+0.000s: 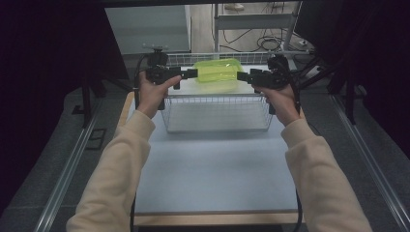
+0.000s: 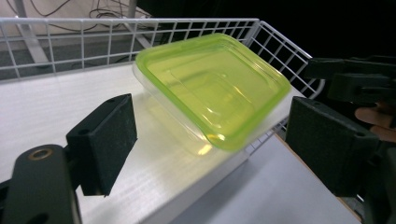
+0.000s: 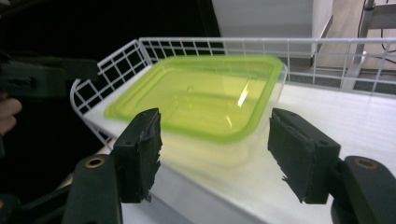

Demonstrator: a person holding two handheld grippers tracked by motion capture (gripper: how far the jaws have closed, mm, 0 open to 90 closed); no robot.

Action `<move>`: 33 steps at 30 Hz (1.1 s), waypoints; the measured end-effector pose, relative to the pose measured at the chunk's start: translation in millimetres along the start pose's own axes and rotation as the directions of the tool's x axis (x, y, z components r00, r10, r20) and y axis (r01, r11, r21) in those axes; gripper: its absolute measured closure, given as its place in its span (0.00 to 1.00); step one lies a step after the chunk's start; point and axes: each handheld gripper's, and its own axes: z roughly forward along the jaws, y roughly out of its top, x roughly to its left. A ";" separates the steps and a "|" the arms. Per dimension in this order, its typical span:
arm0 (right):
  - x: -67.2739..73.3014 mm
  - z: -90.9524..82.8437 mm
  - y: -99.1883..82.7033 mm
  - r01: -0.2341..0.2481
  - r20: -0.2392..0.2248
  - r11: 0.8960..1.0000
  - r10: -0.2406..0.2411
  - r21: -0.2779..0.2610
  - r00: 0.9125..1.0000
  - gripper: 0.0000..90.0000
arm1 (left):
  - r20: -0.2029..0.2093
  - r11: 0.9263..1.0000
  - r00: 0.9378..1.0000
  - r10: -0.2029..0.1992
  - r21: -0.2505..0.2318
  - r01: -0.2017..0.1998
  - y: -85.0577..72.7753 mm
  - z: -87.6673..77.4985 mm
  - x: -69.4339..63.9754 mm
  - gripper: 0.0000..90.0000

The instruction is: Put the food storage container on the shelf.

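Looking down from the high view, I have the green-lidded container sitting on the raised white shelf inside the wire basket, lying squarely between my two claws with its long axis running from one hand to the other. The left claw is at its left end and the right claw at its right end, each about equally near. Both claws stand open with nothing gripped: in the left gripper view the container lies ahead of the parted pads, clear of them, and in the right gripper view it sits just beyond the open jaws. I can't tell whether the container is tilted or resting flat; its underside is hidden, its clear body is hard to read against the white shelf, and the contents are uncertain.
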 end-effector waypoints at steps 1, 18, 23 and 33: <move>1.7 -4.6 -5.0 0.018 -0.006 1.000 -0.018 0.007 1.000 0.38 | 0.005 1.000 1.000 0.013 -0.006 -0.013 -6.6 -6.2 -4.4 0.18; 24.7 -53.7 -91.0 0.142 -0.141 0.990 -0.141 -0.006 0.980 0.35 | 0.055 0.997 0.996 0.076 -0.024 -0.074 -112.4 -46.9 -30.1 0.19; 34.1 -61.6 -120.5 0.172 -0.169 0.985 -0.170 0.001 0.971 0.34 | 0.052 0.993 0.992 0.114 -0.010 -0.114 -147.6 -49.9 -33.6 0.20; 4.0 -50.1 -208.7 0.098 -0.164 0.987 -0.076 0.129 0.984 0.29 | 0.037 0.992 0.995 0.093 0.085 -0.096 -216.4 -43.8 -25.5 0.21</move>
